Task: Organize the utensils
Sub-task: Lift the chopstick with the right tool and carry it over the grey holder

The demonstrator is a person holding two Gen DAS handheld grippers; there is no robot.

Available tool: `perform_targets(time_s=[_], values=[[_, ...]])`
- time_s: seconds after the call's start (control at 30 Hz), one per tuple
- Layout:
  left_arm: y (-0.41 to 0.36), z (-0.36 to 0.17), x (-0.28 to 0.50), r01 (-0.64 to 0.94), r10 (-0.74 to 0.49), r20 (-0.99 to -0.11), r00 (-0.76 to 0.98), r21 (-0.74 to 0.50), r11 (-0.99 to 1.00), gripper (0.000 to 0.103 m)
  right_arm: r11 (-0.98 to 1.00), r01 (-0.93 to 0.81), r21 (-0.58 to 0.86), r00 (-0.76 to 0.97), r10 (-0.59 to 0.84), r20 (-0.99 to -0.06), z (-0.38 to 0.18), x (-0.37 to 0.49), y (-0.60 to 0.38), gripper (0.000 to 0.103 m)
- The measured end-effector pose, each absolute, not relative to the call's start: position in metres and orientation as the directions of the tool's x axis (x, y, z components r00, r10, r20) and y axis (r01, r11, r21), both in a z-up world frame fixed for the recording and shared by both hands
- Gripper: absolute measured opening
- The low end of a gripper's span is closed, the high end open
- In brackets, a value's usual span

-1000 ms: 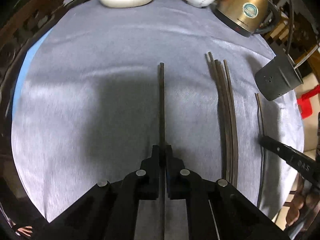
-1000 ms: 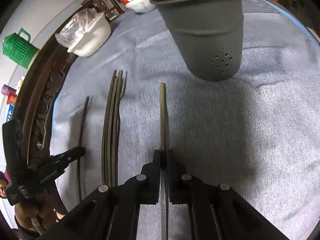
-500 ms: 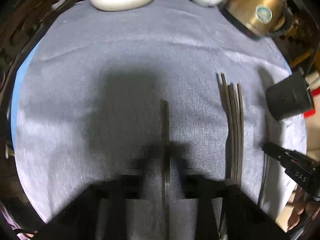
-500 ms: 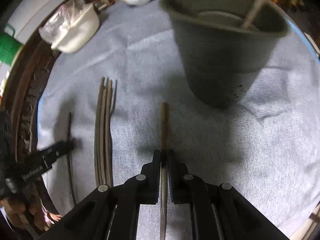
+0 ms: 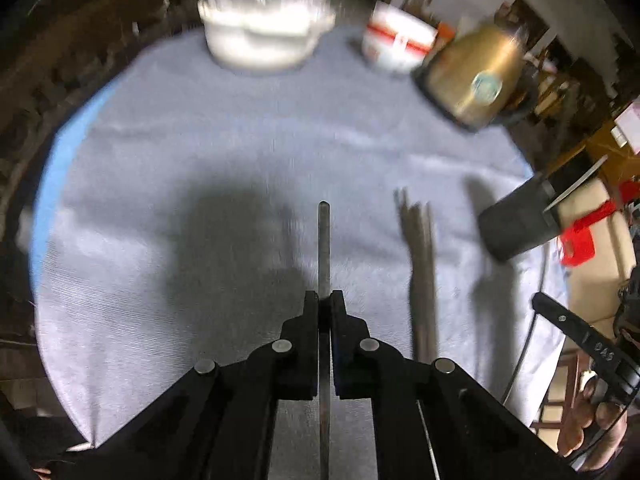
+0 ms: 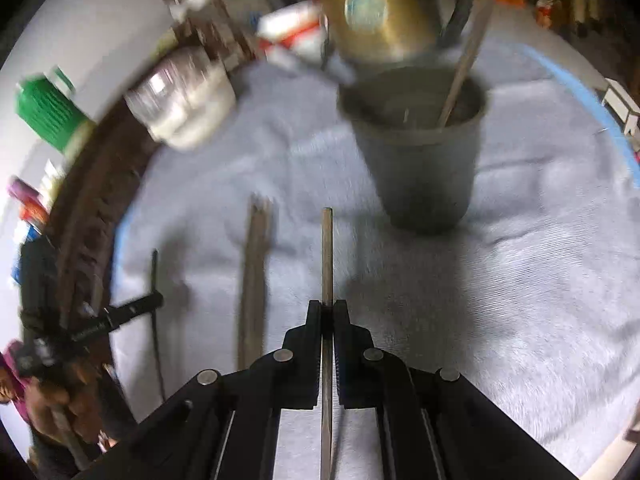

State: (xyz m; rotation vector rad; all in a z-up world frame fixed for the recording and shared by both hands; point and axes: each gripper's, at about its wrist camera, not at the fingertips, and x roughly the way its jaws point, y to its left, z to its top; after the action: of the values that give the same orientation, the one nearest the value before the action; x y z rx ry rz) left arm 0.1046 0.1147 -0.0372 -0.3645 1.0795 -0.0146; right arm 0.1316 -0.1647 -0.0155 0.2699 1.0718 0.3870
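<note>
The left hand-held gripper (image 5: pixel 325 300) is clamped on a dark chopstick (image 5: pixel 324 240) that points to 12 o'clock above the grey-clothed worktop (image 5: pixel 200 160). The right hand-held gripper (image 6: pixel 327 308) pinches a paler chopstick (image 6: pixel 327 248) the same way. In the right wrist view, a bundle of chopsticks (image 6: pixel 254 276) lies on the cloth at 10 o'clock of the pinched stick. A grey utensil holder (image 6: pixel 420 160) stands at 1 o'clock, one stick leaning inside. Beyond it sit a brass kettle (image 6: pixel 376 4), a red-banded bowl (image 5: pixel 396 42) and a white dish (image 5: pixel 260 36).
</note>
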Motion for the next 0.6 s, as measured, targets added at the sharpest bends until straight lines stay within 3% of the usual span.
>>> perform_targets(time_s=[0.17,0.33,0.6], values=[[0.107,0.011,0.071,-0.141,-0.105,-0.675,0.731,-0.299,0.944,0.005,0.920,-0.143,0.365,0.674,0.361,-0.645,0.032,0.102,-0.189,0.006],[0.096,0.031,0.059,-0.144,0.007,-0.474,0.881,-0.253,0.957,0.005,0.959,-0.106,0.261,0.801,0.238,-0.550,0.050,0.092,-0.187,0.006],[0.071,0.024,0.099,-0.253,0.164,-0.400,0.902,-0.180,0.951,0.005,0.989,-0.038,0.146,0.881,0.102,-0.461,0.040,0.101,-0.188,0.006]])
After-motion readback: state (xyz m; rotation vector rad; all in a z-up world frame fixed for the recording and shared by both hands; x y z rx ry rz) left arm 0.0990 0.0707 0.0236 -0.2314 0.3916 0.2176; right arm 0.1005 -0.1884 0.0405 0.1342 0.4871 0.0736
